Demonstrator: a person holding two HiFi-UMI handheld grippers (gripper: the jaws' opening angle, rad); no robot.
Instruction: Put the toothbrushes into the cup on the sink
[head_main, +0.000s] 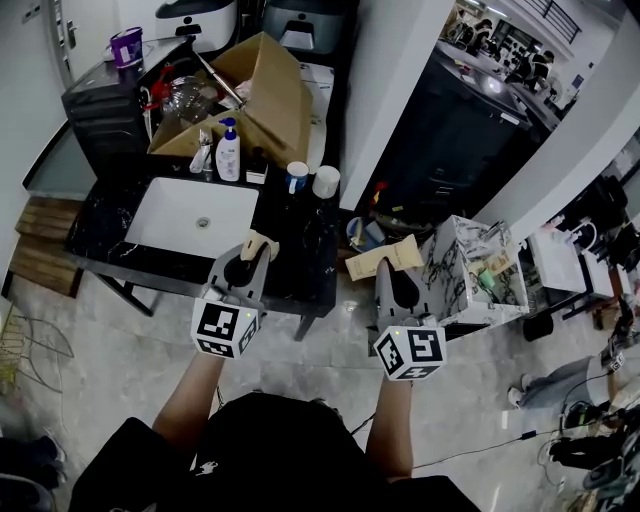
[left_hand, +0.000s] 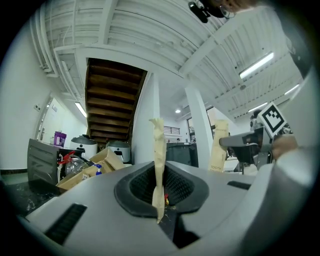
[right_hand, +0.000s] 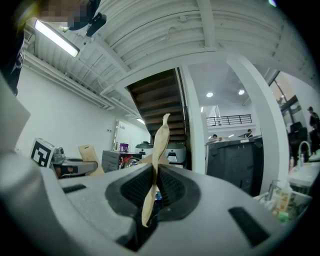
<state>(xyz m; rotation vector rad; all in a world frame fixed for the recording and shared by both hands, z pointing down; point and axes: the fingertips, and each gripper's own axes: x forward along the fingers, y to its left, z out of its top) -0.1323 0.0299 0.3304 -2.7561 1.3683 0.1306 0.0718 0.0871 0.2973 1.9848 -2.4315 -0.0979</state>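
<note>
**Q:** Reading from the left, what does each part show?

**A:** A white sink basin set in a black marble counter, with a pump bottle and an open cardboard box behind it. I hold the left gripper over the counter's near edge. Its jaws are nearly together, pinching a kraft-paper toothbrush packet by its lower end, so the packet stands upright and edge-on.

**Q:** Why grip it so low?

**A:** As I judge it, the free length above the pads is the part that must enter the cup, so I leave it clear.

**Q:** And the cup?

**A:** Two stand side by side at the counter's far edge, right of the basin: a blue-and-white cup and a white cup. Both are well apart from the packets. I cannot tell which one is meant.

**Q:** The right side?

**A:** The right gripper is beyond the counter's right end. Its jaws are likewise narrow, clamped on a second toothbrush packet, which is slightly twisted and upright. I take it both are loaded so one approach serves both, and neither is in a cup yet
</note>
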